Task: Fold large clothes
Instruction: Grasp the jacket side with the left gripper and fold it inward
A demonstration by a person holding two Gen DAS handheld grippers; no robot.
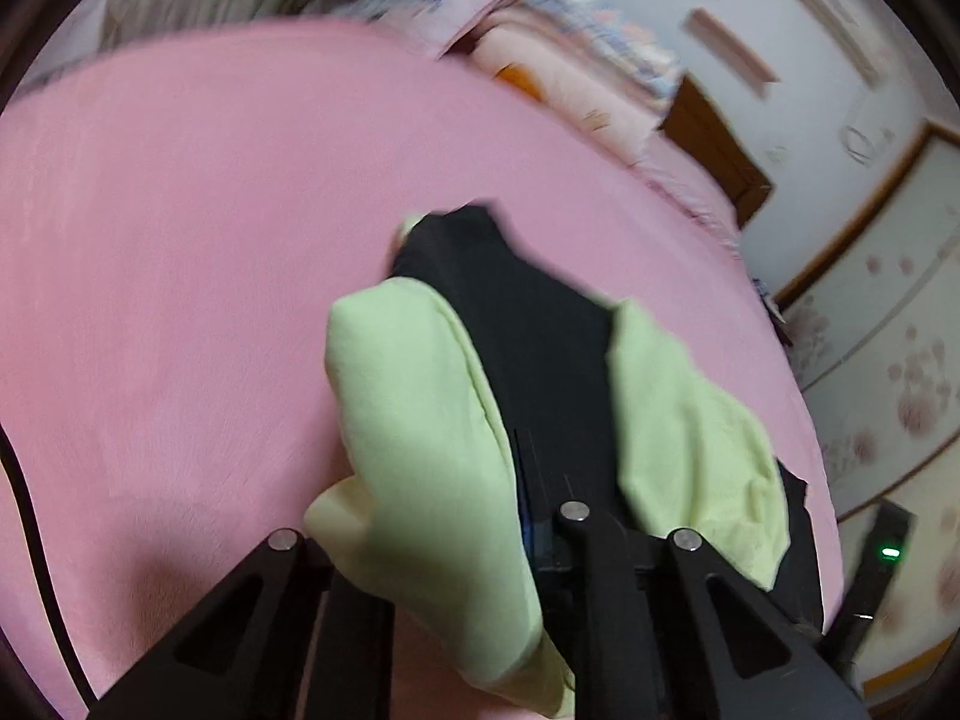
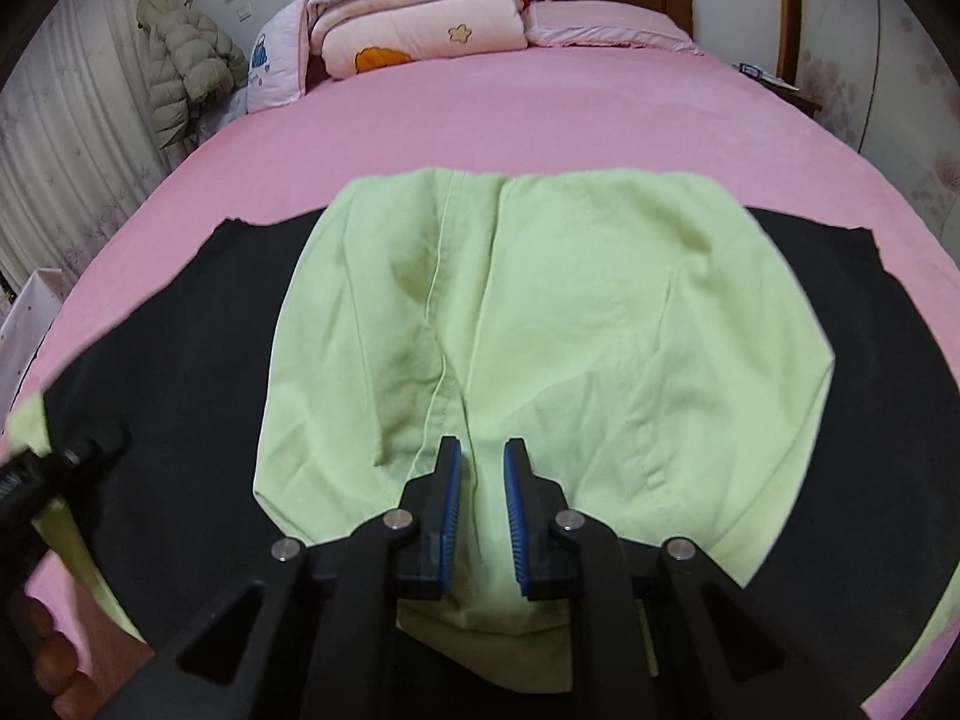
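The right hand-held gripper [image 2: 483, 510] is held narrowly parted, its pads astride the near hem of the green-and-black garment [image 2: 540, 312]. The left hand-held gripper [image 1: 528, 540] is seen nearly shut, cloth bunched there. Beyond, the garment's long axis is laid crosswise on the pink bed [image 2: 540, 114].

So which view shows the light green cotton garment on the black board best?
The right wrist view: the light green cotton garment lies spread over the black board, nearly whole and sharp. The left wrist view is blurred and shows only bunched green folds from the side.
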